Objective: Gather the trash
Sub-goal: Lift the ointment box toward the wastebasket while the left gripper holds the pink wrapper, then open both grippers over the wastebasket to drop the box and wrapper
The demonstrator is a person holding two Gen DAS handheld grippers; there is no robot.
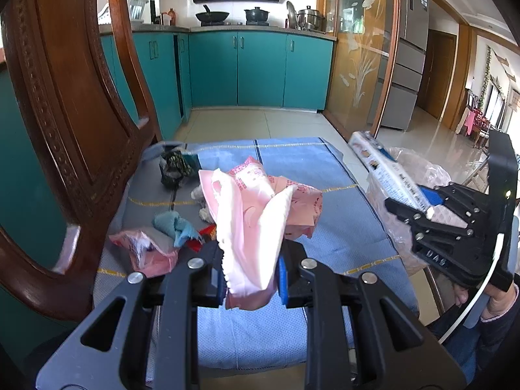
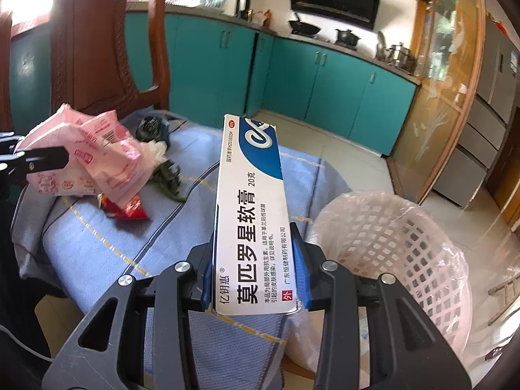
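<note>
My left gripper (image 1: 250, 276) is shut on a crumpled pink and white plastic wrapper (image 1: 253, 214), lifted above the blue cushion (image 1: 338, 227) of a wooden chair. The same wrapper (image 2: 94, 162) and the left gripper (image 2: 48, 159) show at the left of the right wrist view. My right gripper (image 2: 253, 279) is shut on a long white and blue ointment box (image 2: 252, 214), held over the cushion's right edge beside a pink mesh bin (image 2: 399, 253) lined with clear plastic. In the left wrist view the box (image 1: 386, 169) sticks out of the right gripper (image 1: 425, 208).
More scraps lie on the cushion: a dark wrapper (image 1: 174, 165), a teal scrap (image 1: 174, 224), a pink bag (image 1: 146, 250), a red wrapper (image 2: 130, 209), wilted greens (image 2: 169, 178). The carved wooden chair back (image 1: 61, 113) rises on the left. Teal kitchen cabinets (image 1: 260, 68) stand beyond a tiled floor.
</note>
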